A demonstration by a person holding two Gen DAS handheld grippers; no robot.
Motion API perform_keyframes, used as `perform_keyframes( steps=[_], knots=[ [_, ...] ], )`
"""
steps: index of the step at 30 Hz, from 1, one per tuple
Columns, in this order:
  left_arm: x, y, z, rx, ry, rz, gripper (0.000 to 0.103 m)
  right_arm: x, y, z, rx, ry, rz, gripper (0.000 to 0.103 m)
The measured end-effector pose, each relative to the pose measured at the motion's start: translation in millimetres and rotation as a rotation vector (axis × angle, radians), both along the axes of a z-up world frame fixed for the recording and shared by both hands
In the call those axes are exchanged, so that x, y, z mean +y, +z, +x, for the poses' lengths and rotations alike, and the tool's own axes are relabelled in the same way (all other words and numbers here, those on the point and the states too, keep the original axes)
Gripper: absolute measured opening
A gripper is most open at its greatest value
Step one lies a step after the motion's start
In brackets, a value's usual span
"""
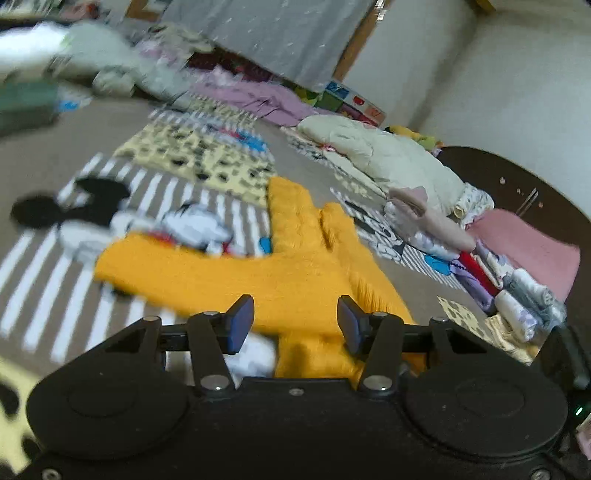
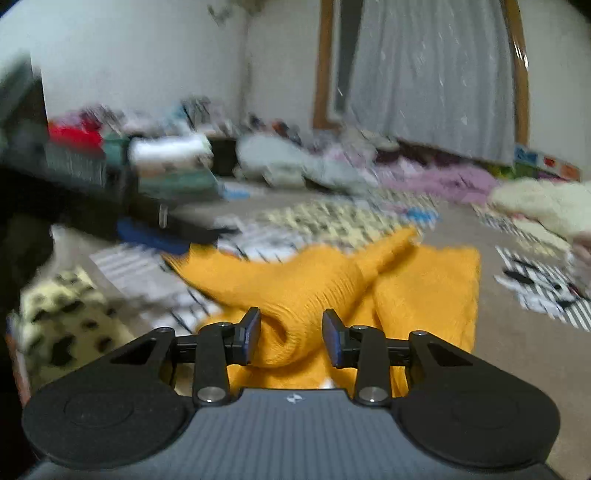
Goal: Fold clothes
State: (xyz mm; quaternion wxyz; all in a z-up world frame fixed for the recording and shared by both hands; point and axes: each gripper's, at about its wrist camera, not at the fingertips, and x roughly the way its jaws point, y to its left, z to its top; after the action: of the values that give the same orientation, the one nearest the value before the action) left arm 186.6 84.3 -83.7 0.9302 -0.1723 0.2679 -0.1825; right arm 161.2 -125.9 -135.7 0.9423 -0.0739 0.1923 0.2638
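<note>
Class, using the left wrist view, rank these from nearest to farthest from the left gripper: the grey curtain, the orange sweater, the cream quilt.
1. Orange sweater: directly ahead of the left gripper.
2. Cream quilt: farther, to the right.
3. Grey curtain: farthest, on the back wall.

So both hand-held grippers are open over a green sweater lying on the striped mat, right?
Nearly. The sweater is orange-yellow, not green, as the left wrist view shows. Both the left hand-held gripper and the right hand-held gripper are open over it, on the striped mat.

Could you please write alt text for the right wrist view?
The right gripper, jaws open, sits around a raised fold of an orange knitted garment lying on a patterned mat. Blurred clothes piles line the far wall.
</note>
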Motion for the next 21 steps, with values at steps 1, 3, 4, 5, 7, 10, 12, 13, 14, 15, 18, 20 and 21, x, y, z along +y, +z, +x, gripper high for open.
perform_keyframes(
  steps=[1, 3, 4, 5, 7, 10, 12, 13, 14, 15, 18, 20, 21],
  knots=[
    [-5.7, 6.0, 6.3, -0.011, -0.004, 0.023, 0.049, 0.4, -0.3, 3.0, 0.023, -0.015, -0.008, 0.026],
    [-20.7, 16.6, 29.8, -0.033, -0.026, 0.084, 0.048, -2.1, -1.7, 5.6, 0.054, -0.026, -0.008, 0.025],
    [-30.1, 21.1, 44.6, -0.044, -0.041, 0.123, 0.042, -3.2, -2.6, 5.5, 0.058, -0.025, -0.004, 0.025],
    [-39.6, 25.4, 59.7, -0.052, -0.057, 0.160, 0.037, -3.6, -2.8, 4.9, 0.058, -0.020, 0.003, 0.024],
    [-57.1, 27.7, 92.8, -0.048, -0.084, 0.228, 0.024, -3.8, -1.6, 2.6, 0.045, -0.008, 0.019, 0.024],
    [-87.3, 24.6, 142.7, -0.029, -0.135, 0.339, 0.017, -3.0, -3.2, 2.8, 0.046, -0.012, 0.034, 0.024],
    [-108.3, 18.4, 171.3, -0.009, -0.168, 0.414, 0.017, -5.5, -3.1, 4.0, 0.054, -0.009, 0.052, 0.024],
    [-118.2, 15.0, 182.9, -0.004, -0.184, 0.450, 0.016, -6.6, -2.9, 4.4, 0.055, -0.006, 0.063, 0.024],
    [-125.9, 9.9, 193.6, 0.004, -0.192, 0.481, 0.016, -7.7, -2.5, 5.2, 0.057, -0.003, 0.072, 0.024],
    [-132.7, 4.1, 204.6, 0.014, -0.197, 0.510, 0.015, -8.7, -2.0, 6.1, 0.060, 0.000, 0.077, 0.024],
    [-138.9, -18.2, 233.1, 0.095, -0.168, 0.567, 0.014, -10.3, -2.0, 8.8, 0.069, 0.006, 0.089, 0.024],
    [-134.6, -31.2, 243.9, 0.134, -0.134, 0.582, 0.014, -11.1, -3.0, 11.2, 0.081, 0.007, 0.098, 0.024],
    [-131.8, -31.7, 245.9, 0.146, -0.129, 0.571, 0.014, -11.9, -3.4, 11.8, 0.087, 0.007, 0.105, 0.024]
  ],
)
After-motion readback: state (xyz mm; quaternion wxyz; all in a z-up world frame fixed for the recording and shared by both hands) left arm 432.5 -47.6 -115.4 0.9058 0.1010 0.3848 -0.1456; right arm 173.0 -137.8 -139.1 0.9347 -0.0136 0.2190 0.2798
